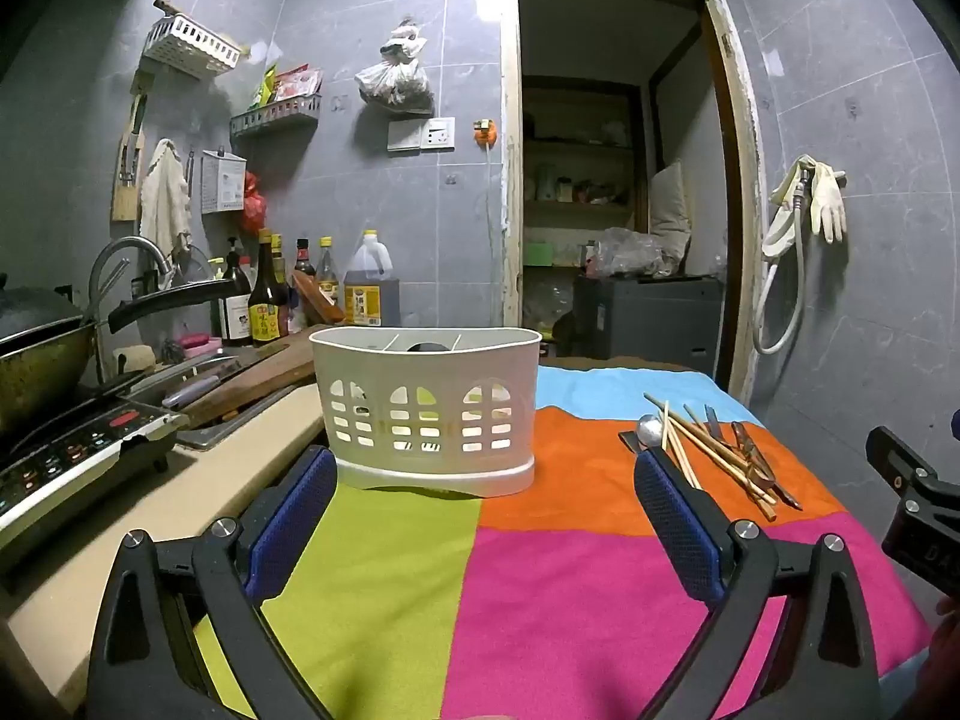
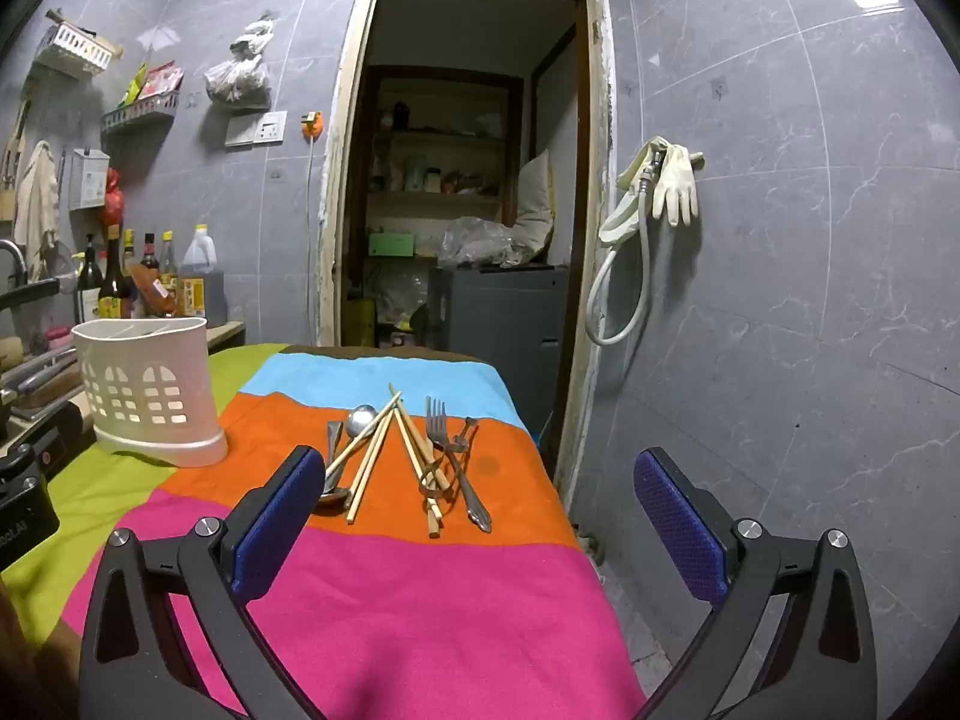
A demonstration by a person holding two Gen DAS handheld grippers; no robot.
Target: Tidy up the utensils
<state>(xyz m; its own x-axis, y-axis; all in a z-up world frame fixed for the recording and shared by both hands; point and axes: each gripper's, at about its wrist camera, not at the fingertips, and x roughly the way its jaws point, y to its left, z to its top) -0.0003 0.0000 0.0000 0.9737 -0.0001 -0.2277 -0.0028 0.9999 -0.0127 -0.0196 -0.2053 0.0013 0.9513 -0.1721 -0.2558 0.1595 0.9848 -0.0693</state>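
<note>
A white slotted utensil caddy [image 1: 429, 408] stands upright on the colourful cloth, also at the left of the right wrist view [image 2: 150, 390]. A loose pile of utensils lies on the orange patch: wooden chopsticks [image 2: 375, 462], a spoon [image 2: 359, 420] and forks [image 2: 441, 429]; the pile also shows in the left wrist view [image 1: 714, 450]. My left gripper [image 1: 486, 474] is open and empty, just in front of the caddy. My right gripper [image 2: 480, 477] is open and empty, just short of the pile.
The cloth-covered table [image 2: 420, 600] ends at the right beside a tiled wall and an open doorway [image 2: 468, 180]. To the left lie a counter with an induction cooker [image 1: 72, 456], a wok [image 1: 36, 360], a sink and sauce bottles [image 1: 264, 300].
</note>
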